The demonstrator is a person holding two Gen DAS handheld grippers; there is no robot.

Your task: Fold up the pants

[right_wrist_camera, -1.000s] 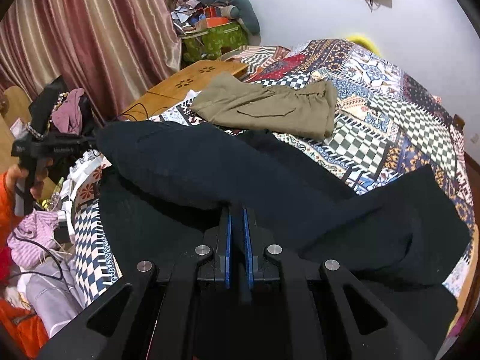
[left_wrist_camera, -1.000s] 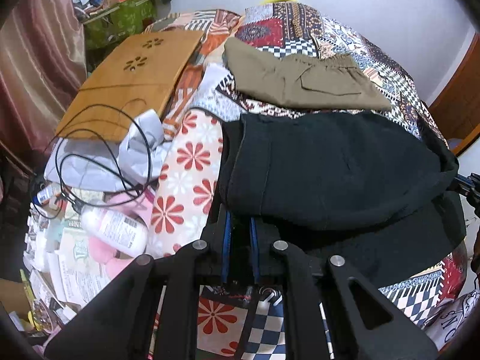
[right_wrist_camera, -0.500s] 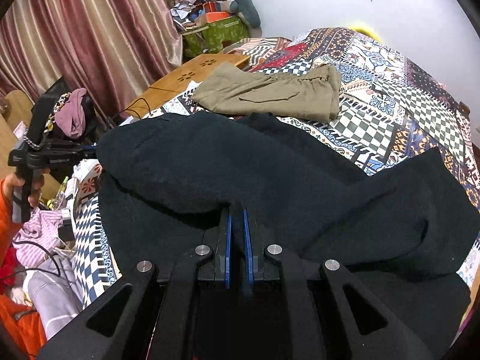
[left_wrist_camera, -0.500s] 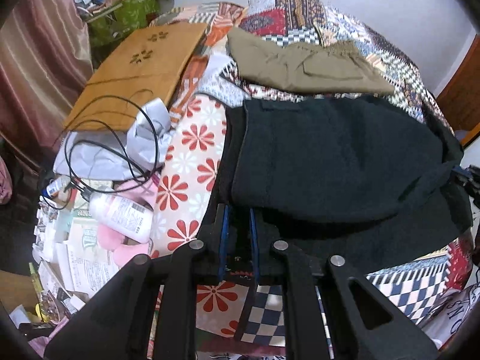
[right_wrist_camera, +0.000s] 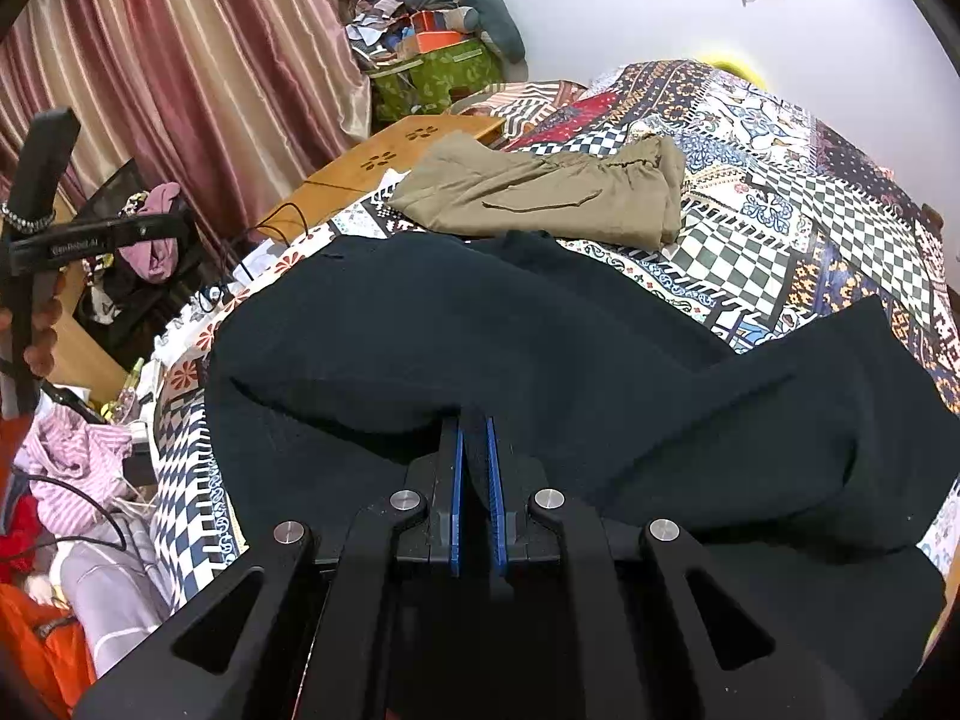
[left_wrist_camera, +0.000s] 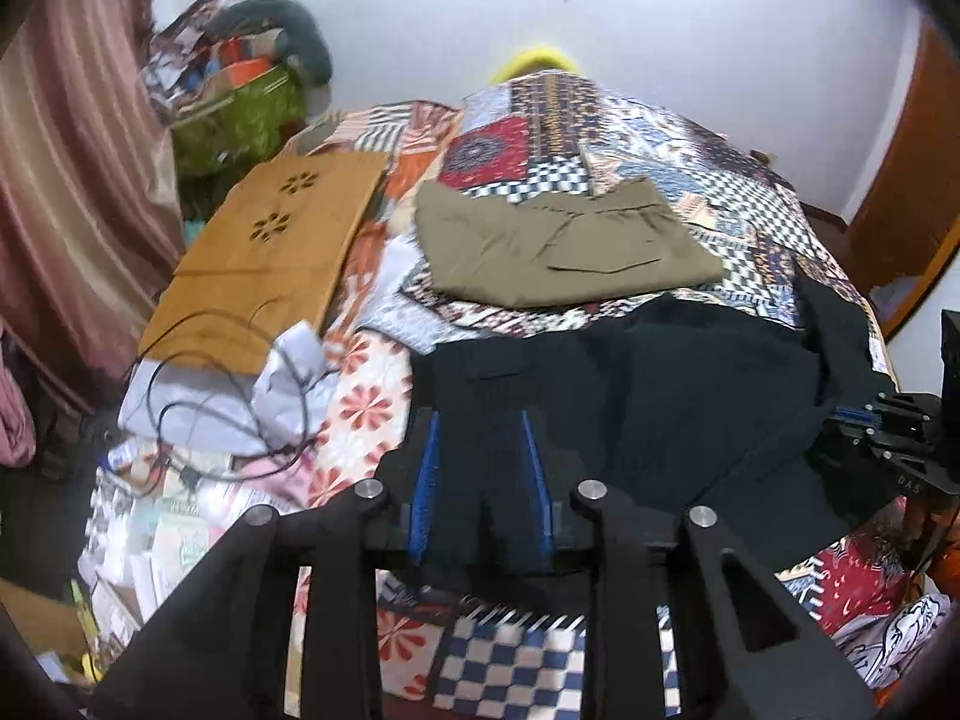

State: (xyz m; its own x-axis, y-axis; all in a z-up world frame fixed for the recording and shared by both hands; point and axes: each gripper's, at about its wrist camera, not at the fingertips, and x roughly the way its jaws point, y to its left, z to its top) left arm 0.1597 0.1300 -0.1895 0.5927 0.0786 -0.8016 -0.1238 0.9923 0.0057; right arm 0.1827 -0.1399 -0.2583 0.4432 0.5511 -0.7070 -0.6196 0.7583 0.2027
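Two claws sat at the black pants' near edge, the left claw just let go, the right claw pinching the cloth.

Open patterned bed to the far right, passable. Blocked ahead by folded khaki pants, just beyond black pants. Crowded along the left edge: wooden board, tangled cable, crumpled cloth.
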